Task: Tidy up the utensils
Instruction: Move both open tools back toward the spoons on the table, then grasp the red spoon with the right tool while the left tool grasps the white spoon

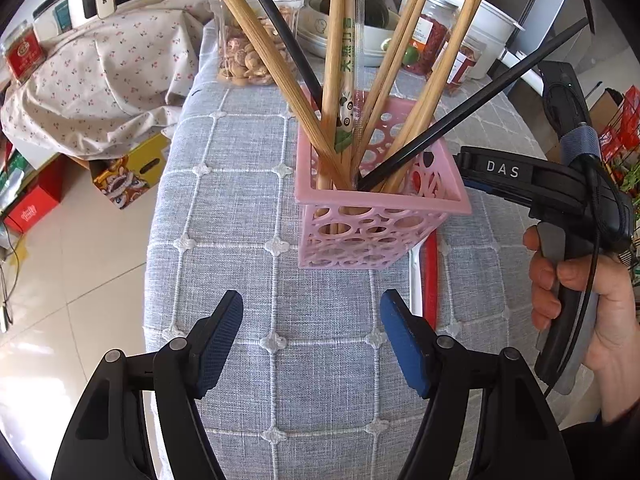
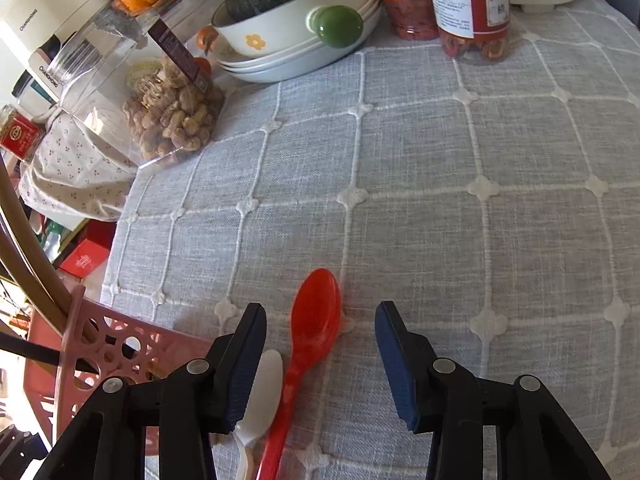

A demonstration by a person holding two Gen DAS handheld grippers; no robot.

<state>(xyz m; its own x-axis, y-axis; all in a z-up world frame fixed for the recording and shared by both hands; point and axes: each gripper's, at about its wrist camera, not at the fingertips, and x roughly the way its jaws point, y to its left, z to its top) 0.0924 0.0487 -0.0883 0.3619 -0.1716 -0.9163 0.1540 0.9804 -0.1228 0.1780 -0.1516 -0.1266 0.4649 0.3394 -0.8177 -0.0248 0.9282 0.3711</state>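
Note:
A pink perforated basket (image 1: 380,200) stands on the grey tablecloth, holding several bamboo chopsticks (image 1: 332,80) and black chopsticks (image 1: 460,116). My left gripper (image 1: 312,340) is open and empty, just in front of the basket. A red spoon (image 2: 312,344) and a white spoon (image 2: 260,396) lie side by side on the cloth right of the basket (image 2: 100,360); their handles show in the left wrist view (image 1: 424,280). My right gripper (image 2: 320,360) is open, low over both spoons, with the red spoon between its fingers. The right gripper's body also shows in the left wrist view at the right edge.
At the table's far side stand a clear jar of nuts (image 2: 172,116), stacked bowls with a dark squash (image 2: 288,12), two jars of red dried food (image 2: 472,8) and a white pot (image 1: 480,36). A floral cloth (image 1: 100,80) lies left. The table's left edge drops to tiled floor (image 1: 80,260).

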